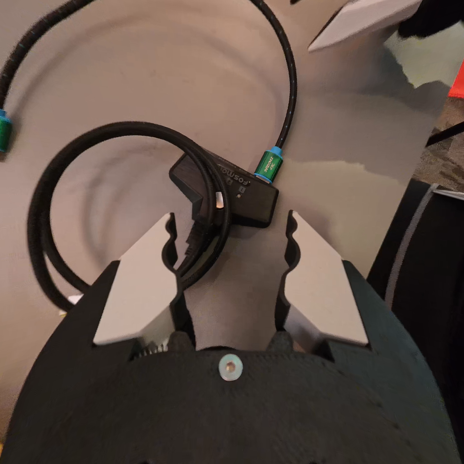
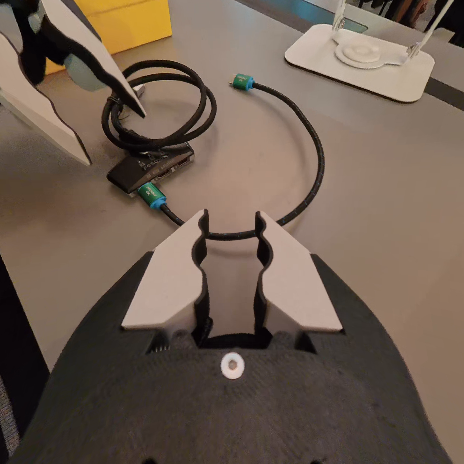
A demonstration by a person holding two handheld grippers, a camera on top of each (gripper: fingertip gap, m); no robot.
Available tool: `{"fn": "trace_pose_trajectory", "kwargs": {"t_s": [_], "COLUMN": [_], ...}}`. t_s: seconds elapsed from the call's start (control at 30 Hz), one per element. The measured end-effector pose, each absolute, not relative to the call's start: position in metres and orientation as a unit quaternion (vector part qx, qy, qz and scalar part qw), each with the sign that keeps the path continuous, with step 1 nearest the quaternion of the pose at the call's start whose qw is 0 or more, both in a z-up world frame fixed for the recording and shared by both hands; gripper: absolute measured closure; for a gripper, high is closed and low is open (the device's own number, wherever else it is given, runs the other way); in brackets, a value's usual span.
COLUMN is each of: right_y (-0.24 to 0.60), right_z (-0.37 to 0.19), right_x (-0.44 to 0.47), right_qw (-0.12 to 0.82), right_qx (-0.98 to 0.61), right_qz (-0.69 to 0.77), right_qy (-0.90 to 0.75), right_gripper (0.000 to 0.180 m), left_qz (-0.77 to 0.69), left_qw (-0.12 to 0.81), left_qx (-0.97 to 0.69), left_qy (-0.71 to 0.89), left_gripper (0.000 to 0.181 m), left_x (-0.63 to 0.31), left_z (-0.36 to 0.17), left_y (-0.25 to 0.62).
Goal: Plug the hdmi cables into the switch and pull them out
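One green plug (image 2: pixel 150 194) sits in the black switch (image 2: pixel 135 170), so the plugging-in looks partly done; two more ports on that same side of the switch show bare. The other green plug (image 2: pixel 241 81) of the same braided cable (image 2: pixel 316 155) lies loose on the grey table (image 2: pixel 351 226), out toward the far edge near a white stand base (image 2: pixel 313 62). I judge that what is left is seating that loose end, or pulling the seated one back out; which comes next I cannot tell.

Count: one switch, one green-ended cable with two plugs, and one coiled black cable (image 1: pixel 47 198) resting partly on the switch.

The left gripper (image 1: pixel 229 216) hovers over the switch, fingers spread, holding nothing. The right gripper (image 2: pixel 231 213) is also released and empty, its tips over the cable's curve near the table's front edge. A yellow box (image 2: pixel 130 22) stands at the far left.
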State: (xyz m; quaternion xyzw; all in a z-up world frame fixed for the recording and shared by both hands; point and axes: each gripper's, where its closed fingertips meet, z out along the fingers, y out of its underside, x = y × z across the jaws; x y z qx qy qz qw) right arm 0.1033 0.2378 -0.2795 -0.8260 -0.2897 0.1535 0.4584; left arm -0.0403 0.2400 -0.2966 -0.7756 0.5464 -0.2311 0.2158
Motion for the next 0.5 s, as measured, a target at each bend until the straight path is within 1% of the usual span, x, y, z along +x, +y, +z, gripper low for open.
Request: {"fn": "trace_pose_trajectory", "kwargs": {"t_s": [0.07, 0.17, 0.3, 0.4, 0.5], "right_y": [0.237, 0.236, 0.236, 0.236, 0.235], "right_z": [-0.279, -0.278, -0.275, -0.276, -0.278], "right_x": [0.098, 0.093, 0.090, 0.089, 0.087], "right_qw": [0.461, 0.471, 0.480, 0.482, 0.481], "right_qx": [-0.822, -0.813, -0.805, -0.802, -0.800], "right_qz": [0.145, 0.139, 0.128, 0.128, 0.128], "right_qy": [-0.301, -0.314, -0.325, -0.330, -0.336], "right_gripper": [0.146, 0.146, 0.147, 0.147, 0.147], "left_qz": [-0.235, -0.232, -0.175, -0.135, -0.121], "left_qw": [0.241, 0.296, 0.368, 0.402, 0.398], "left_qx": [-0.774, -0.767, -0.780, -0.807, -0.845], "left_qy": [0.536, 0.519, 0.476, 0.411, 0.336], "left_gripper": [0.092, 0.095, 0.112, 0.121, 0.124], "left_x": [-0.043, -0.057, -0.111, -0.173, -0.238], "left_z": [-0.275, -0.227, -0.172, -0.149, -0.149], "left_y": [0.245, 0.256, 0.284, 0.309, 0.326]}}
